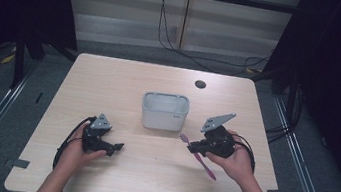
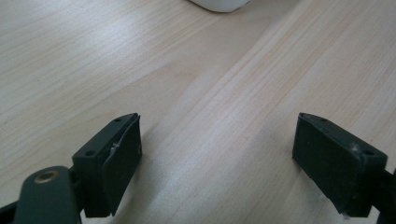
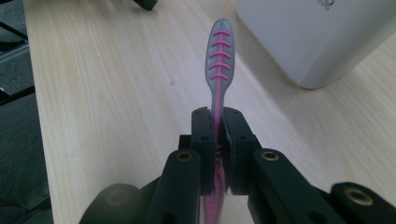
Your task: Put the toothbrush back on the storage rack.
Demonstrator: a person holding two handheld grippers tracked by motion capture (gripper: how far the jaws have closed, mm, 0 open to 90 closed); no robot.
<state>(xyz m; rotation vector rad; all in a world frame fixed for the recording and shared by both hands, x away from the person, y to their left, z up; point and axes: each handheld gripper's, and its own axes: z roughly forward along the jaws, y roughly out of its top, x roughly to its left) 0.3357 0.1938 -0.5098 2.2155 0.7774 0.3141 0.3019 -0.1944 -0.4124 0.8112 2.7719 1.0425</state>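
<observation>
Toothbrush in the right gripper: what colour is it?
Pink and grey toothbrush, with pink ridges across its grey end; clearest in the right gripper view.

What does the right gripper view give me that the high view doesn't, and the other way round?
Right gripper view alone: the right gripper with its jaws clamped on the neck of the toothbrush, and the pink ribs on the back of its grey head.

High view alone: the whole table, the left gripper held low over it, the person's hands, the full open top of the white container, and the toothbrush handle sticking out behind the right gripper.

Both: the toothbrush in the right gripper, pointing towards the nearby container, over the wooden table.
</observation>
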